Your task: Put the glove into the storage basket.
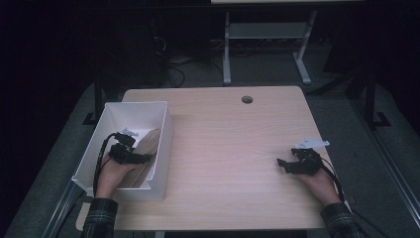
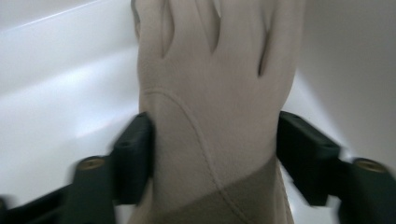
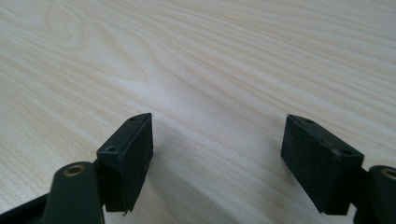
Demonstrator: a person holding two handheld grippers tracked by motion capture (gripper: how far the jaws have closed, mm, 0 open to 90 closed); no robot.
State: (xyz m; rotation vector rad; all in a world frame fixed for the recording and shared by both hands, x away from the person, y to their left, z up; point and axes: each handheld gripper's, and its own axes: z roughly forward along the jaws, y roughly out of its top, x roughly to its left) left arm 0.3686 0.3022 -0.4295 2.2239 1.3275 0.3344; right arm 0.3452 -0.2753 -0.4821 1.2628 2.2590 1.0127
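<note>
L gripper [image 1: 130,148] is inside the white bin [image 1: 166,130] at the counter's [image 1: 237,148] near-left corner; in the left gripper view its jaws sit either side of a beige glove [image 2: 210,116] w/ both pads touching the fabric, so it's grasping the glove, whose fingers point away toward the bin wall. In the high view the glove [image 1: 146,153] lies in the bin's right half, leaning against the right wall. R gripper [image 1: 292,163] rests low over bare wood near the counter's right edge, well apart from the bin, jaws spread wide w/ nothing between them.
</note>
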